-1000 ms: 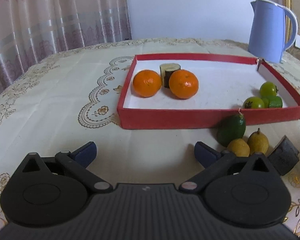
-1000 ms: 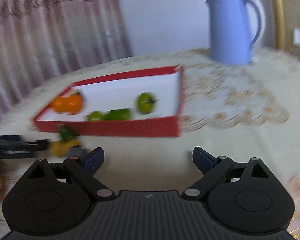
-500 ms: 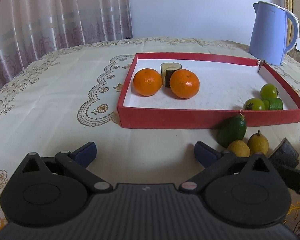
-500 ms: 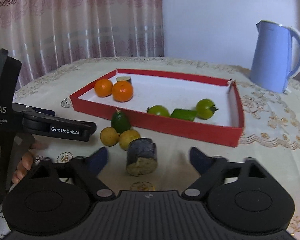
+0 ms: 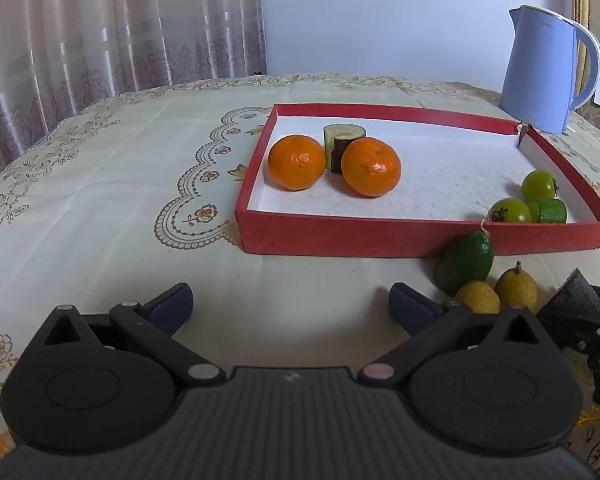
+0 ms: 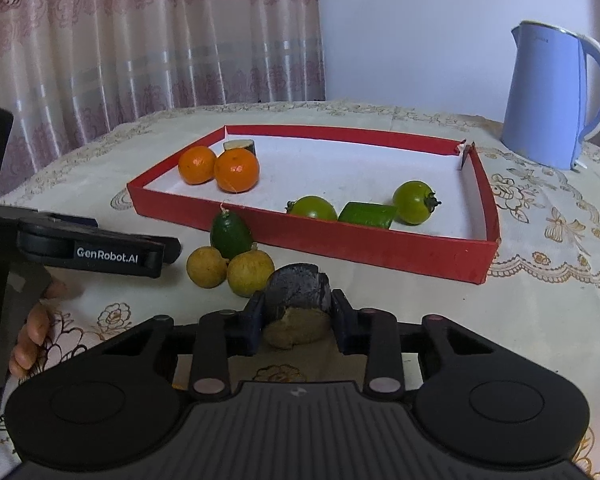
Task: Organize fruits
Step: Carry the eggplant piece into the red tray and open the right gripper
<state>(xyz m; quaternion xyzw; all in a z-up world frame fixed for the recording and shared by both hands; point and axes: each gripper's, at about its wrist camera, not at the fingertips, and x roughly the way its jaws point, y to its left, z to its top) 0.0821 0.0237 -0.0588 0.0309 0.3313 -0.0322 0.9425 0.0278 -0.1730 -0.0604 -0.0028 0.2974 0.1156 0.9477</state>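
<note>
A red tray (image 6: 380, 254) holds two oranges (image 6: 236, 170), a dark-skinned cut piece (image 6: 240, 145), two green tomatoes (image 6: 414, 202) and a green chunk (image 6: 367, 215). In front of the tray, on the cloth, lie a green fruit (image 6: 231, 234), two yellow fruits (image 6: 250, 273) and a dark cut chunk (image 6: 298, 292). My right gripper (image 6: 298, 314) has its jaws closing, and both pads press on that dark chunk. My left gripper (image 5: 290, 306) stands open over bare cloth, left of the loose fruits (image 5: 466, 262), with nothing between its fingers.
A blue kettle (image 6: 548, 100) stands behind the tray's far right corner. A curtain hangs behind the table on the left. The person's fingers (image 6: 32, 328) show under the left gripper's body (image 6: 100, 248). Patterned tablecloth spreads left of the tray (image 5: 100, 184).
My right gripper swung round to face the loose fruits, came up to the dark chunk, and its jaws closed in from wide open onto it. The left gripper stayed put.
</note>
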